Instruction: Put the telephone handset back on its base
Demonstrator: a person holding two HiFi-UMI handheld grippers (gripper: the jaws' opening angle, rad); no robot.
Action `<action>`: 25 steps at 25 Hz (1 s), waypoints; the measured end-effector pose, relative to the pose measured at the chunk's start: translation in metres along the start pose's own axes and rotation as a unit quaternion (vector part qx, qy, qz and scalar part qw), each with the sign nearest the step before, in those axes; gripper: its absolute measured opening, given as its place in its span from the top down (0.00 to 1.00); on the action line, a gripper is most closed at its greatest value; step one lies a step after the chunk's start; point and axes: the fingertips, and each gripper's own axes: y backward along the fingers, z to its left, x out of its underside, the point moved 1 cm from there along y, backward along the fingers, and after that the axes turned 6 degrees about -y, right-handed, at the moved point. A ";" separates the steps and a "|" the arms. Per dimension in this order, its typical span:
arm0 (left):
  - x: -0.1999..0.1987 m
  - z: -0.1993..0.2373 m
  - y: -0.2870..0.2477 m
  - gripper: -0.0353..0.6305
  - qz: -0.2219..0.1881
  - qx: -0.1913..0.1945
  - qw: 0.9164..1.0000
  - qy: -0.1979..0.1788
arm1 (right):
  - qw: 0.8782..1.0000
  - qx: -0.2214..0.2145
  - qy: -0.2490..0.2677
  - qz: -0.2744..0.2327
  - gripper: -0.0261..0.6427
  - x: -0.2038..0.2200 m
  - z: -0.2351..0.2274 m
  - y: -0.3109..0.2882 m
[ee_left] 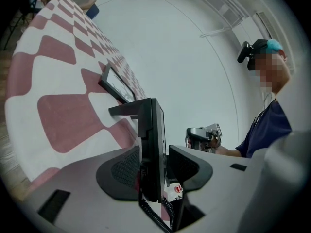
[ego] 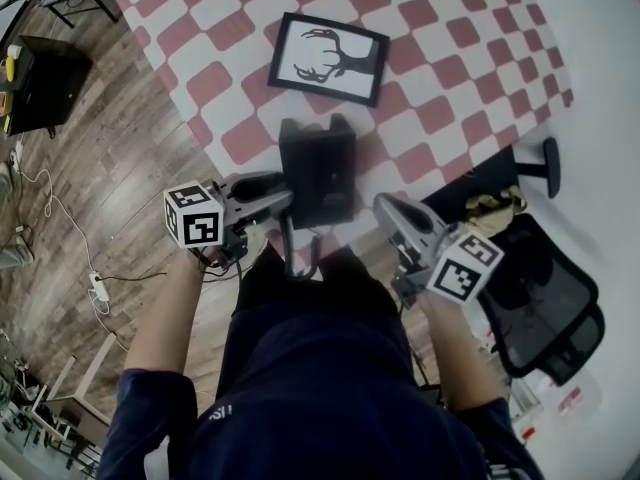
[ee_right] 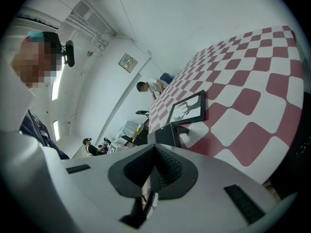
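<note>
A person's dark blue top [ego: 300, 388] is filling the near edge of the head view, with a bare forearm reaching out on each side towards the table. The left gripper [ego: 283, 203] is pointing at the near left corner of the black telephone base [ego: 332, 168], which is sitting at the near edge of the table [ego: 440, 58] on its red and white checked cloth. Its jaws are standing apart, released. The telephone handset [ee_left: 153, 149] is standing between them as a narrow black slab, lying along the left side of the base. The right pad is keeping clear of it, and the left pad is sitting just beside it without pressing. Both parts are black, so the line between handset and base is hard to trace. A coiled cord [ee_left: 154, 216] is hanging from the phone over the near table edge. The right gripper [ego: 385, 206] is hovering just right of the base, its jaws clenched tip to tip with nothing gripped. A framed antler picture [ego: 328, 58] is lying farther out on the cloth. A black mesh office chair [ego: 545, 288] is standing at the near right, and a wooden floor [ego: 100, 168] is showing to the left.
</note>
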 end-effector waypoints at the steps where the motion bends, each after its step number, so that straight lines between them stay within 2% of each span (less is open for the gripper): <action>1: -0.001 0.000 0.004 0.64 -0.004 -0.009 1.000 -0.003 | 1.000 -0.001 0.004 -0.001 0.94 -0.002 0.002 0.000; 7: -0.026 -0.016 0.036 0.64 -0.047 -0.086 0.993 -0.058 | 0.999 -0.011 0.039 -0.010 0.94 -0.016 0.020 0.003; 11: -0.052 -0.043 0.049 0.71 -0.068 -0.116 0.984 -0.121 | 0.998 -0.021 0.064 -0.013 0.94 -0.021 0.036 0.006; 19: -0.092 -0.108 0.065 0.84 -0.108 -0.134 0.965 -0.200 | 0.993 -0.041 0.107 -0.032 0.94 -0.029 0.071 0.020; 25: -0.099 -0.138 0.073 0.88 -0.124 -0.142 0.955 -0.227 | 0.989 -0.050 0.127 -0.049 0.94 -0.028 0.088 0.030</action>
